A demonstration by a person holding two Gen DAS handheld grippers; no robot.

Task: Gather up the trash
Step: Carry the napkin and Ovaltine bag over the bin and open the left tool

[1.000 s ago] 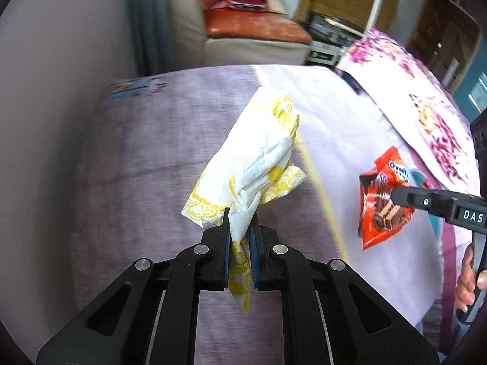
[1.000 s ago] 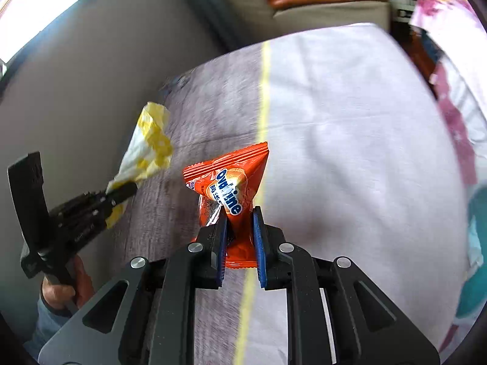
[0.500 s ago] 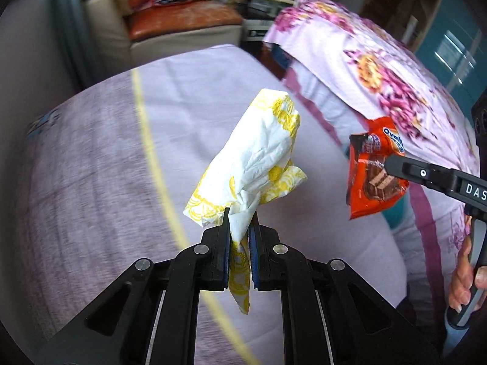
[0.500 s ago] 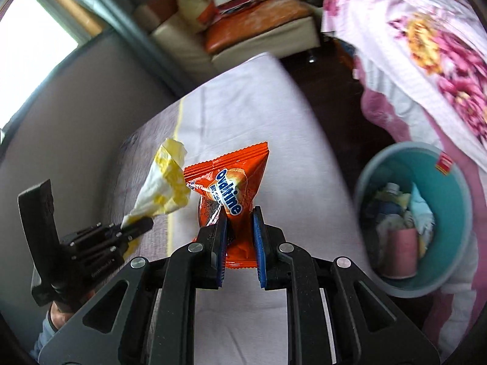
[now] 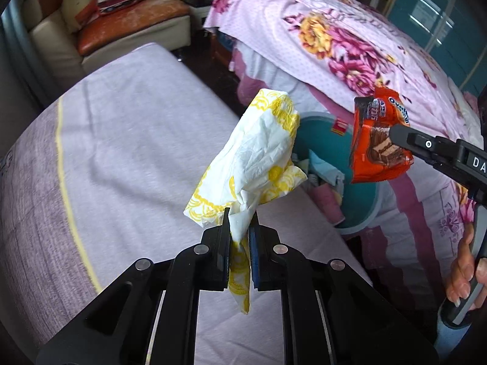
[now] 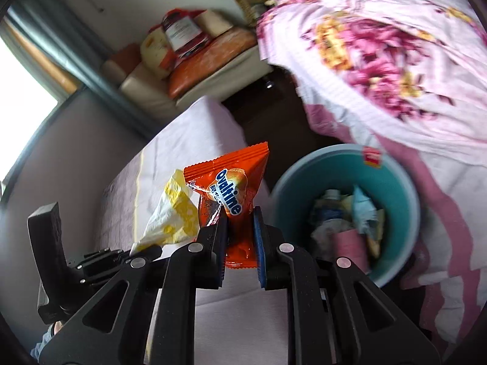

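Clearly this is the carry step — the left gripper (image 5: 239, 228) clenches the yellow-printed napkin (image 5: 258, 155), the right gripper (image 6: 239, 225) pinches the orange Ovaltine wrapper (image 6: 231, 188), both aloft near the teal bin (image 6: 395, 182) — next, reaching over its mouth and letting go.

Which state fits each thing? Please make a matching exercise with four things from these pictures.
Things:
1. napkin
2. snack packet
3. bin
4. sofa

States:
a. stands on the floor, partly filled with rubbish
b. held in the right gripper
c. carries an orange cushion and bags
d. held in the left gripper

Pairs: 1-d, 2-b, 3-a, 4-c
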